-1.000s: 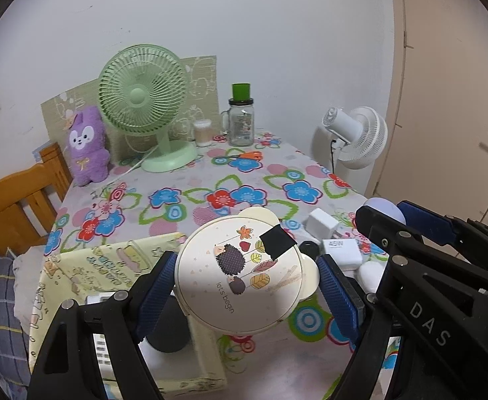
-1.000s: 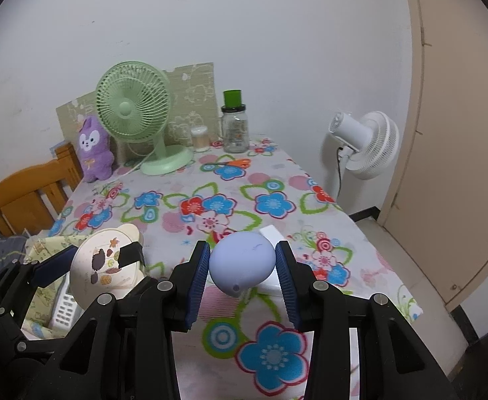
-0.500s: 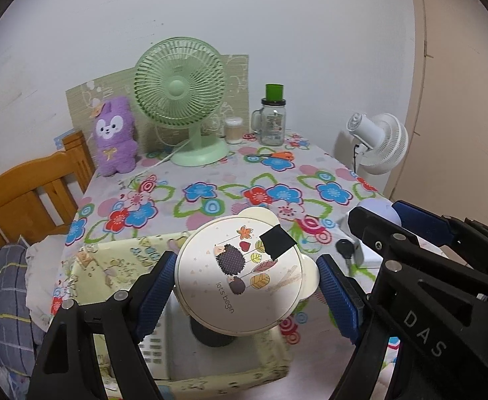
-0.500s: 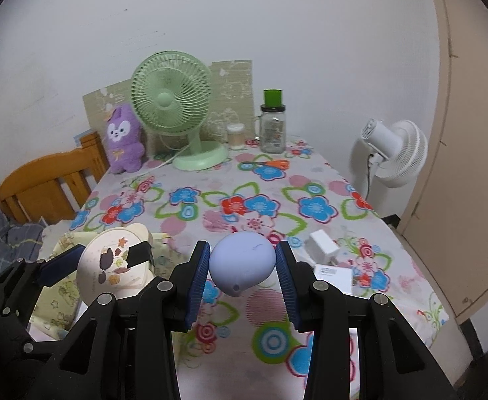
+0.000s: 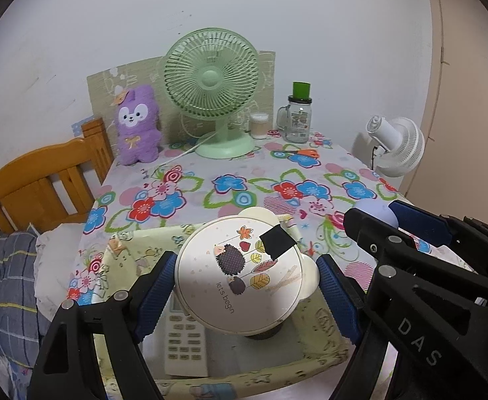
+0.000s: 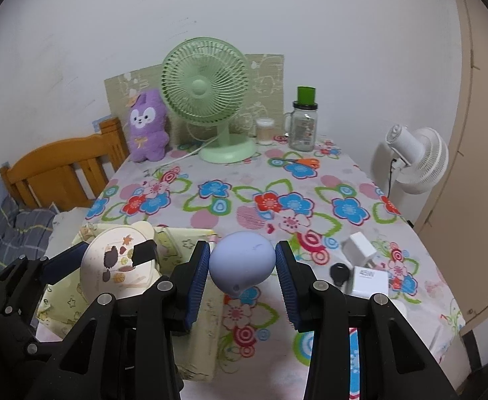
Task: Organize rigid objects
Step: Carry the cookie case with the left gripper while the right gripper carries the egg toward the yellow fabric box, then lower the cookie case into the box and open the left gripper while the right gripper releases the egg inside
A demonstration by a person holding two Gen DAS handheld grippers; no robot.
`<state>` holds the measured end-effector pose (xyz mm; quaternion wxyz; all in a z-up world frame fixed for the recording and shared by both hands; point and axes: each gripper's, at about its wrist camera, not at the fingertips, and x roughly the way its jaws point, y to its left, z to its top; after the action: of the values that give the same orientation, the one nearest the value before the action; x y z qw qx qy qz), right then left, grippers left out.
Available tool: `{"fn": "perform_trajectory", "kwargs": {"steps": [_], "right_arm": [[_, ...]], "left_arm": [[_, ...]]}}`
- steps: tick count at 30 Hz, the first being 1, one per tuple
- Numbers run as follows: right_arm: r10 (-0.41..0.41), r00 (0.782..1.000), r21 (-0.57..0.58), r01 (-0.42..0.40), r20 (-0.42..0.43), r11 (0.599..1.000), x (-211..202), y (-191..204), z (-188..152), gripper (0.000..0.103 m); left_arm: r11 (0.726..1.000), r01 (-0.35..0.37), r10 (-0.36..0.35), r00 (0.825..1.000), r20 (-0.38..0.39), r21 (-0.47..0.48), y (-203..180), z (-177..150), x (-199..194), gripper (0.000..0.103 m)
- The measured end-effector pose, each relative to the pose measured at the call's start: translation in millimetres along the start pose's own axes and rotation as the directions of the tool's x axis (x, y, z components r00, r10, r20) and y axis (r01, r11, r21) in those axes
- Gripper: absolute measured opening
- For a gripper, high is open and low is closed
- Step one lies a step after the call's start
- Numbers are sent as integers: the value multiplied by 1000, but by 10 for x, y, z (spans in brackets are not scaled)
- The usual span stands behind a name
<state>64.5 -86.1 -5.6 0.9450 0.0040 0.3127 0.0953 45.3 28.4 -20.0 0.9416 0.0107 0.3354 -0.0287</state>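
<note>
My left gripper [image 5: 245,268] is shut on a round cream case with ears and a hedgehog picture [image 5: 237,276]. It hangs over a yellow fabric basket [image 5: 127,253] at the table's near left corner. In the basket lie a white remote [image 5: 185,343] and a dark round thing [image 5: 263,335], partly hidden under the case. My right gripper [image 6: 243,253] is shut on a lavender egg-shaped object [image 6: 242,263], just right of the basket's edge [image 6: 184,233]. The right wrist view also shows the hedgehog case [image 6: 117,263] at lower left.
White chargers [image 6: 365,278] and a black fob [image 6: 338,271] lie at the near right. At the back stand a green fan [image 6: 207,100], a purple plush [image 6: 145,130], a jar [image 6: 302,126] and orange scissors [image 6: 305,161]. A white fan [image 6: 417,156] and a wooden frame [image 6: 60,173] flank the table.
Both grippers have moved left across the table, each keeping its hold. The basket now lies under the hedgehog case, and the chargers have slid away to the right.
</note>
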Motion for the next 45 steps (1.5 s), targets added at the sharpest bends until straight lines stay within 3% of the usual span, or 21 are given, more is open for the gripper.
{"fn": "perform_trajectory", "kwargs": {"steps": [21,33,45], "right_arm": [[61,996,-93,-67,-63,993,347,588,-47,43],[91,986,-101,-105,-136,989,659,754,-92,44],[99,976,-96,-119,-192,988,895,789,-99,44]], "left_arm": [[998,-56,53,996,-75,-40,468,-173,228,85],[995,-63,51,986,-161,-73,647,-255,447,85],[995,-76,65,983,-169,-60,608,-256,476,89]]}}
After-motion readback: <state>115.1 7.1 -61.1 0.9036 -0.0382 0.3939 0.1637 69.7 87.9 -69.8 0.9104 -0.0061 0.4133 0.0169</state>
